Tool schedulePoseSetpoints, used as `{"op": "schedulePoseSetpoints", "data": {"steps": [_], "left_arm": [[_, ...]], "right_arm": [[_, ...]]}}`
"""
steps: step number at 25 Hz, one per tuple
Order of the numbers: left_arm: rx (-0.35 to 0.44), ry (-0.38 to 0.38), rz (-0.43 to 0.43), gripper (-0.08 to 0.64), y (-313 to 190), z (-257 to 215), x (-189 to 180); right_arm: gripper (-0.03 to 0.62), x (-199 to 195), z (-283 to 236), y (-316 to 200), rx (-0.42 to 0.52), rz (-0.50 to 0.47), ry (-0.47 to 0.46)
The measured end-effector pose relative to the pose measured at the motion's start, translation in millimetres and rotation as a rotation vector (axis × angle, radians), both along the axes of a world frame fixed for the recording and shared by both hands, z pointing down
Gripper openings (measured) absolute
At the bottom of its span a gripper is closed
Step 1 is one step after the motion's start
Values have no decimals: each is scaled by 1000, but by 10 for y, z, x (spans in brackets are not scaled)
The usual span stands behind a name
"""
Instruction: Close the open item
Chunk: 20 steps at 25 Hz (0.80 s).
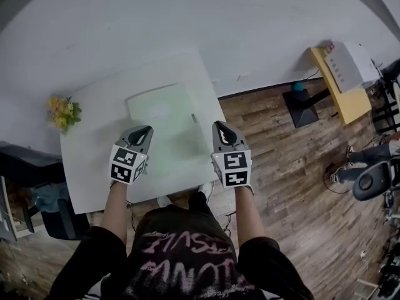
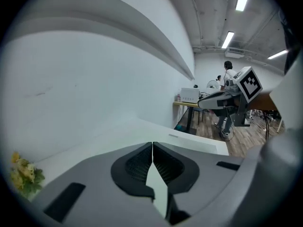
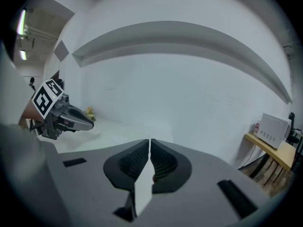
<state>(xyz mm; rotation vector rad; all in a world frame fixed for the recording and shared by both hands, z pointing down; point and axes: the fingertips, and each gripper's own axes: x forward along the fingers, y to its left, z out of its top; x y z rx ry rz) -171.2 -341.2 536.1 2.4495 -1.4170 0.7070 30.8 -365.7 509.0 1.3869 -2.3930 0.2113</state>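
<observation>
- My left claw (image 1: 146,130) is pinched together and empty, over the table's (image 1: 87,174) middle.
- My right claw (image 1: 219,126), likewise pinched and empty, is at the table's right edge.
- The pale green flat item (image 1: 161,109) lies on the table's far half.

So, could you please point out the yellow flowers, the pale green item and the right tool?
yellow flowers (image 1: 64,112), head view, middle of the bunch.
pale green item (image 1: 161,111), head view, centre of its top face.
right tool (image 1: 220,127), head view, tips of its shut jaws.

Head cam steeply down over table (image 1: 94,124); left gripper (image 1: 145,130), right gripper (image 1: 220,125) cams low, facing wall (image 3: 180,93), same table.
</observation>
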Motion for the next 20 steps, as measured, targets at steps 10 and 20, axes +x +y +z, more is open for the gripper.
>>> {"op": "schedulePoseSetpoints", "data": {"steps": [10, 20], "left_arm": [[147, 15, -273, 15, 431, -577, -1195], [267, 4, -475, 15, 831, -1077, -1996]], "right_arm": [[26, -1109, -185, -4, 21, -174, -42], [26, -1789, -491, 8, 60, -276, -83]]}}
